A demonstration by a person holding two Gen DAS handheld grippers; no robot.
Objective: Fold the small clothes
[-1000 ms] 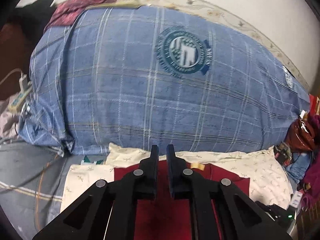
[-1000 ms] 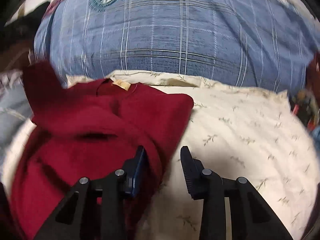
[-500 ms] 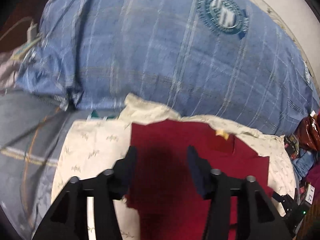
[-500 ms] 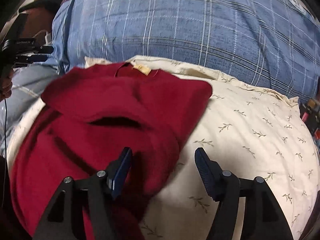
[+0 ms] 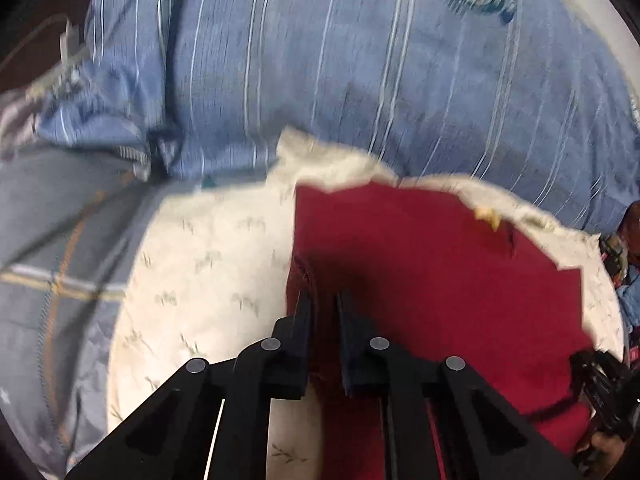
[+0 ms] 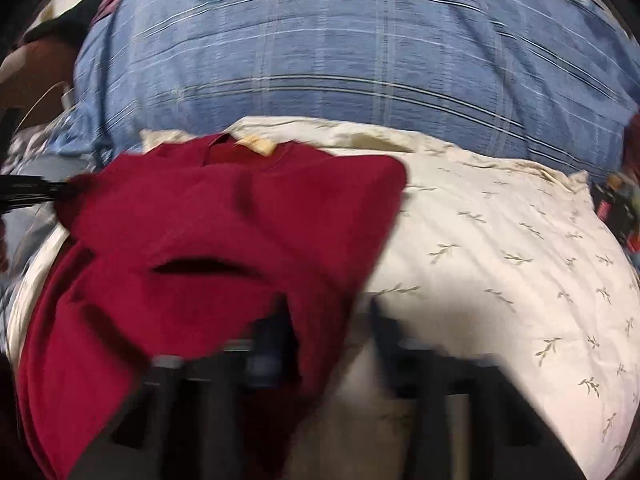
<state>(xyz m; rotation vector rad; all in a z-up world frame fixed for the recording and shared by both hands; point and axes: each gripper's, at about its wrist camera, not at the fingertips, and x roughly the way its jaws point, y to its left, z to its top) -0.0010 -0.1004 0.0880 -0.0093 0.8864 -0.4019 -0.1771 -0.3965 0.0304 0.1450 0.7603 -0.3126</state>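
Red garment [image 5: 420,264] lies on the cream leaf-print pillow [image 5: 208,264], which sits on the bed just in front of the big blue plaid duvet [image 5: 320,60]. Collar with its yellow tag [image 6: 256,145] is at the pillow's far edge, next to the duvet; the body runs back toward the cameras, so the long axis goes far edge to near edge. Left gripper [image 5: 322,304]: fingers nearly together, pinched on a bunched fold of red cloth at the garment's left edge, roughly mid-length. Right gripper [image 6: 324,320] is heavily blurred; its fingers are closing with the garment's right side draped between them, cloth hanging over the left finger. Can't confirm the pads are pressing yet. So each hand takes its own side: left edge to the left hand, right edge to the right hand, the cloth directly at the fingertips in both views. Bare pillow shows to the right of the garment in the right wrist view. Likely next step is a lift and fold along that long axis, provided both pinches hold equally. Clutter at the bed's right edge is too blurred to name.
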